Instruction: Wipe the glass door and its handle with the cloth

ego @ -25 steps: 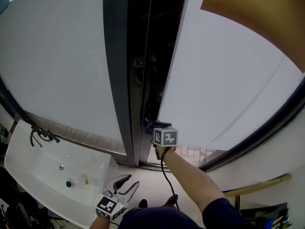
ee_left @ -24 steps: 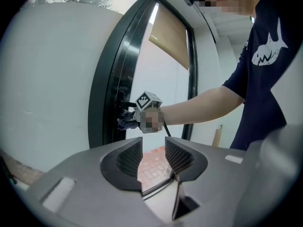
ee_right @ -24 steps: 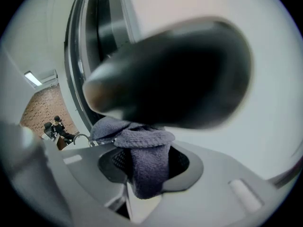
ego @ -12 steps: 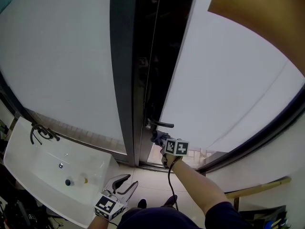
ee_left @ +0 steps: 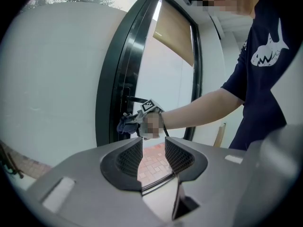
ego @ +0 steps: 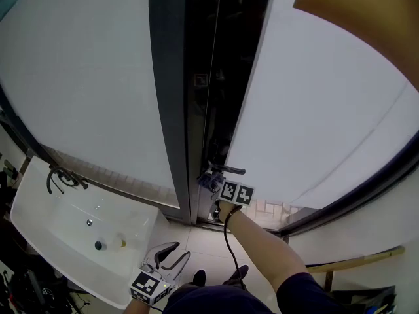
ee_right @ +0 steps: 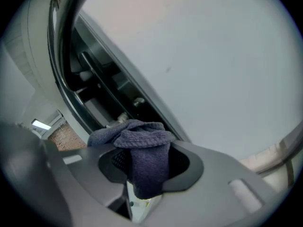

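The right gripper (ee_right: 144,163) has its jaws shut tight on a dark blue cloth (ee_right: 142,143). In the right gripper view the cloth sits right between the two jaws, in the low middle of the frame. Part of it hangs down through the gap. The rest bunches up in a soft lump over the tips of the jaws. Just past the lump is the dark edge of the glass door (ego: 314,110).

In the head view the door's pale glass fills the right side of the frame. A dark frame (ego: 171,97) runs from top to bottom down the middle. The right gripper and the cloth are in the low middle of that frame. They are just under the black handle (ego: 229,169), which sticks out to the right. The cloth is close to the left end of the handle, where it meets the door. I cannot tell if the cloth touches the handle.

The left gripper (ego: 175,252) is at the bottom of the head view, well away from the door. Its jaws are apart and nothing is between them. A white sink (ego: 39,227) with a dark tap (ego: 60,179) is in the lower left of the frame, near the left gripper
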`<action>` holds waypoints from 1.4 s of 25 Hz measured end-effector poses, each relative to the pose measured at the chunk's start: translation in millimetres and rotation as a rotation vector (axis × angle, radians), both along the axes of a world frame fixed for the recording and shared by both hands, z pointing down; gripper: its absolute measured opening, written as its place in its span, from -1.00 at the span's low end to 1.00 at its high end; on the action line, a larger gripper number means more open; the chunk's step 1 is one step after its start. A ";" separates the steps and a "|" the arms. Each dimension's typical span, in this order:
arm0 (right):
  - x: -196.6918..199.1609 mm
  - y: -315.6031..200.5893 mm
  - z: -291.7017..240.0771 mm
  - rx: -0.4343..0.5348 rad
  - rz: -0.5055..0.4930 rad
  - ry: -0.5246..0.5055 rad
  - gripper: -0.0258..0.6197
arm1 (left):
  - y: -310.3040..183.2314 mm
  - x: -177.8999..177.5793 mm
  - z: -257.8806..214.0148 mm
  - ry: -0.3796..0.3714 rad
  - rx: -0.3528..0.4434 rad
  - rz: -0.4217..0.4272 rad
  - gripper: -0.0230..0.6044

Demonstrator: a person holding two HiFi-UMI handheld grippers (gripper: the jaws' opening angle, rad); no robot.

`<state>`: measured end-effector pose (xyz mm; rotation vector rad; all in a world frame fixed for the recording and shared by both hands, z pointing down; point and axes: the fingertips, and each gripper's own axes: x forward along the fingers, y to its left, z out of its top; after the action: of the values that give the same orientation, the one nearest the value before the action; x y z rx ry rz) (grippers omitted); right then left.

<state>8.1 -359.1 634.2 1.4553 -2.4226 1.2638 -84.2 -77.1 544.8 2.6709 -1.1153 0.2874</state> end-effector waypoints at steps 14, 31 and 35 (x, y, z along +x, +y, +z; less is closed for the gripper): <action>-18.2 -13.2 21.8 -0.106 0.015 -0.008 -0.45 | -8.7 0.4 4.7 -0.019 -0.011 -0.023 -0.47; -1.6 2.0 36.3 -0.100 0.024 -0.051 -0.47 | 4.0 -4.6 0.8 -0.025 -0.017 -0.038 -0.47; 2.2 4.2 9.3 -0.064 0.029 -0.103 -0.47 | 1.1 -0.5 0.1 -0.026 0.003 -0.014 -0.47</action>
<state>10.3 -354.8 643.5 1.4490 -2.4061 1.4431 -84.8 -76.0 545.0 2.6676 -1.1429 0.3199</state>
